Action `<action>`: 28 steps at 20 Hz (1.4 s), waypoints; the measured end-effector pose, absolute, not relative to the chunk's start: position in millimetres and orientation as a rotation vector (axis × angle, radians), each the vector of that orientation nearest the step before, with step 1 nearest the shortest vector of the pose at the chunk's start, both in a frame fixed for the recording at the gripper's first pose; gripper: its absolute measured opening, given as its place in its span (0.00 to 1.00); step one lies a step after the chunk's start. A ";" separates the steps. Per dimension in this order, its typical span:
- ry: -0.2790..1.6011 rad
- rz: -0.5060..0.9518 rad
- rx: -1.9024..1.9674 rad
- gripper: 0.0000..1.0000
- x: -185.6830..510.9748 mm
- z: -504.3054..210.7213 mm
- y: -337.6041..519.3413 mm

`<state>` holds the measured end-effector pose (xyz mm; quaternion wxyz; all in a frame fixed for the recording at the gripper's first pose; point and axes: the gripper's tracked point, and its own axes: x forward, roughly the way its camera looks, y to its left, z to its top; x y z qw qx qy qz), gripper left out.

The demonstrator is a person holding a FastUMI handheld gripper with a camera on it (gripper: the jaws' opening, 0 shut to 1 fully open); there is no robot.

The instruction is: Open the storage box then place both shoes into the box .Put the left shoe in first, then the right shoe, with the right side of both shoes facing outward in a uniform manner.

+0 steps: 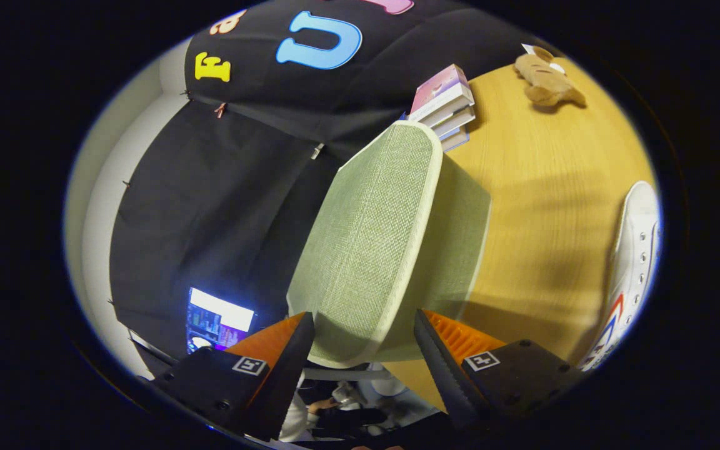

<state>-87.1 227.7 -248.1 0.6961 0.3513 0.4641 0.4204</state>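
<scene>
The claw (363,350) stands spread wide, its two fingers flanking the near edge of the pale green woven-fabric lid (366,250) of the storage box, gripping nothing; I see a gap between each finger and the lid's cream piping, so it looks released rather than pinching. The lid is tipped up on edge between and just ahead of the fingers, with the green fabric box body (460,225) right behind it on the light wooden tabletop (541,206). Off to the claw's right, well apart from the box, lies a white canvas lace-up shoe (632,269) with red and blue stripes on its sole; I cannot tell whether it is the left or the right one. Beyond the box sit a stack of books (444,106) and a small brown plush toy (547,78). My worry is the lid: unheld and tilted, it may flop back shut or slide off toward the tabletop's edge. Picking the wrong shoe first, or facing it the wrong way, would also spoil the order.
</scene>
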 end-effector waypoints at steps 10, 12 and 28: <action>1.168 0.944 1.098 0.79 -82.8 -240.2 246.4; 1.184 0.940 1.103 0.67 -86.0 -238.8 245.5; 1.203 0.901 1.066 0.05 -93.2 -196.1 258.5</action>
